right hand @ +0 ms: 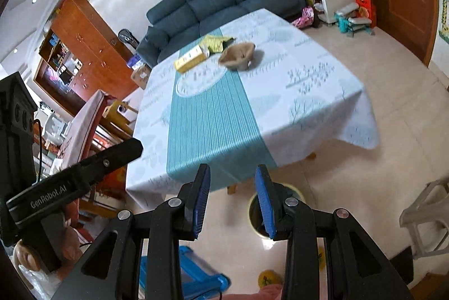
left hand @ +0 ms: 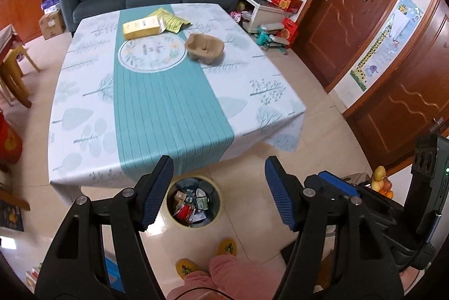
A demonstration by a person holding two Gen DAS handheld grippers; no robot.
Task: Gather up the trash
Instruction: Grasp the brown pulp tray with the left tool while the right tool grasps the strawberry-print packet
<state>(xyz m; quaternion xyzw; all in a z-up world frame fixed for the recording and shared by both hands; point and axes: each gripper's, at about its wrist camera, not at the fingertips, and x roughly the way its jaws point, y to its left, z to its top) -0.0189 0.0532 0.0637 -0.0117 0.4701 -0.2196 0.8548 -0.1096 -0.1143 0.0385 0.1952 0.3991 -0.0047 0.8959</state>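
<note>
Hovering empty, both jaws parted, left hand-held gripper (left hand: 219, 193), right hand-held gripper (right hand: 232, 201), one trash bin (left hand: 193, 203)

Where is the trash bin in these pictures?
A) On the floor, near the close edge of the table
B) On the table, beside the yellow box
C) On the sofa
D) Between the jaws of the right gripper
A: the left wrist view shows the trash bin standing on the tiled floor just in front of the table, already holding wrappers, while the yellow box lies far back on the tablecloth.
</note>
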